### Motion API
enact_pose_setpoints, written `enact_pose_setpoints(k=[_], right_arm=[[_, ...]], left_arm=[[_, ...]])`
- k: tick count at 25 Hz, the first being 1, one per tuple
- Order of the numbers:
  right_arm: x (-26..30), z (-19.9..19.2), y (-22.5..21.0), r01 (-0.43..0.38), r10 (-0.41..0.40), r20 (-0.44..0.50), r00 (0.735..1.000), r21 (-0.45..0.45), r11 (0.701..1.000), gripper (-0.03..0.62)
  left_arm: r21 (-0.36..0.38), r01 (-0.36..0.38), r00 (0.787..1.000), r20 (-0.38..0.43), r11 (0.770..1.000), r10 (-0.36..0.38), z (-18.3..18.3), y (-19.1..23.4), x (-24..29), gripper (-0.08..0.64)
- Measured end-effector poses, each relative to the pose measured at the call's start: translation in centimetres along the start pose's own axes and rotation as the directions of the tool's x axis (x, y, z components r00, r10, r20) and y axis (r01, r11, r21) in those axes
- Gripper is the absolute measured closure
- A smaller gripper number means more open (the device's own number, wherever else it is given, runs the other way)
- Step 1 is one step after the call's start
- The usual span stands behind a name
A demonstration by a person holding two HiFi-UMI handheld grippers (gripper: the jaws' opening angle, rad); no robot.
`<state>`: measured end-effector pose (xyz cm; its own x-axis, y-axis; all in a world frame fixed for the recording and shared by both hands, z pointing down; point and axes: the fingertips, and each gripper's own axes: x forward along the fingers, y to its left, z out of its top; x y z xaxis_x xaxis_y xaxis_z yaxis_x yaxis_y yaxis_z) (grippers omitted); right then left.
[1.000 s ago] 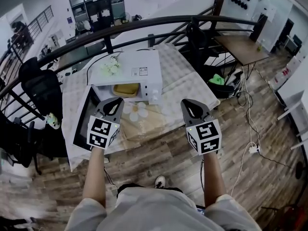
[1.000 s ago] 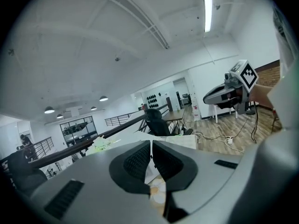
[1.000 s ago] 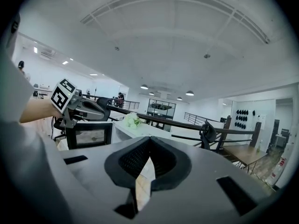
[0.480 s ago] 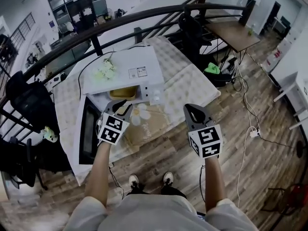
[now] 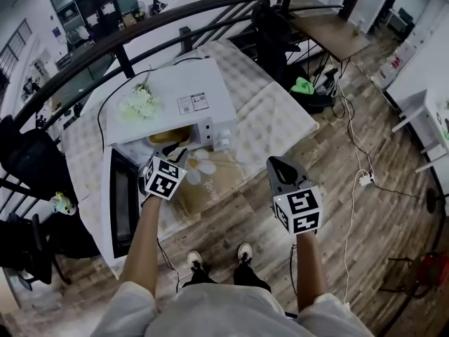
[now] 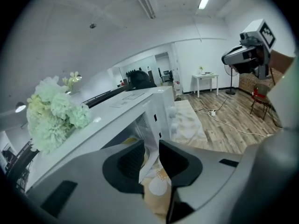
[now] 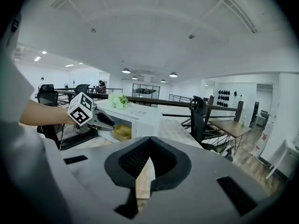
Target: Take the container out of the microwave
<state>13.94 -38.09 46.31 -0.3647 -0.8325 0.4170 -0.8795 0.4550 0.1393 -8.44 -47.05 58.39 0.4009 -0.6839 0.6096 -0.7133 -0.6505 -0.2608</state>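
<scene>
A white microwave [image 5: 175,104] stands on the table with its door [image 5: 121,203] swung wide open to the left. Inside its cavity sits a yellow container [image 5: 170,135], which also shows in the right gripper view [image 7: 123,132]. My left gripper [image 5: 177,151] hovers just in front of the cavity mouth, its jaws a narrow gap apart and holding nothing [image 6: 152,146]. My right gripper [image 5: 276,161] hangs off the table's front right corner, away from the microwave. Its jaws meet at the tips with nothing between them [image 7: 149,141].
A pale green flower bunch [image 5: 137,104] lies on top of the microwave. A tan mat with white flowers [image 5: 210,177] covers the table in front of it. A dark railing [image 5: 210,12] runs behind, and a black chair [image 5: 28,160] stands at the left.
My left gripper has moved forward, up to the microwave's open cavity. The right gripper has stayed back near the table's corner. The person has stepped closer to the table.
</scene>
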Motion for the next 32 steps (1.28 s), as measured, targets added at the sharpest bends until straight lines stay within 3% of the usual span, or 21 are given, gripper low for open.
enact_pose_setpoints(k=[9, 14, 20, 27, 32], right_arm=[[4.2, -1.8, -1.0, -0.005, 0.005, -0.055, 0.998, 0.013, 1.0, 0.578], [5.4, -2.8, -1.3, -0.01, 0.011, -0.091, 0.996, 0.011, 1.0, 0.578], [6.4, -4.4, -1.1, -0.02, 0.023, -0.115, 0.993, 0.034, 0.999, 0.578], [5.4, -5.6, -1.2, -0.011, 0.017, -0.138, 0.99, 0.043, 0.999, 0.578], [3.9, -5.7, -0.8, -0.007, 0.014, -0.133, 0.991, 0.046, 0.999, 0.578]], left_arm=[[-0.013, 0.043, 0.996, -0.073, 0.999, -0.044, -2.2, 1.2, 7.0, 0.446], [0.072, 0.037, 0.989, -0.148, 0.997, -0.026, -4.1, 1.2, 10.2, 0.446], [0.221, 0.046, 0.971, -0.237, 0.974, 0.008, -6.0, 1.7, 12.5, 0.448], [0.286, 0.103, 0.956, -0.292, 0.953, -0.016, -6.4, 1.3, 13.7, 0.482], [0.279, 0.115, 0.954, -0.297, 0.953, -0.028, -6.2, 1.0, 13.3, 0.503]])
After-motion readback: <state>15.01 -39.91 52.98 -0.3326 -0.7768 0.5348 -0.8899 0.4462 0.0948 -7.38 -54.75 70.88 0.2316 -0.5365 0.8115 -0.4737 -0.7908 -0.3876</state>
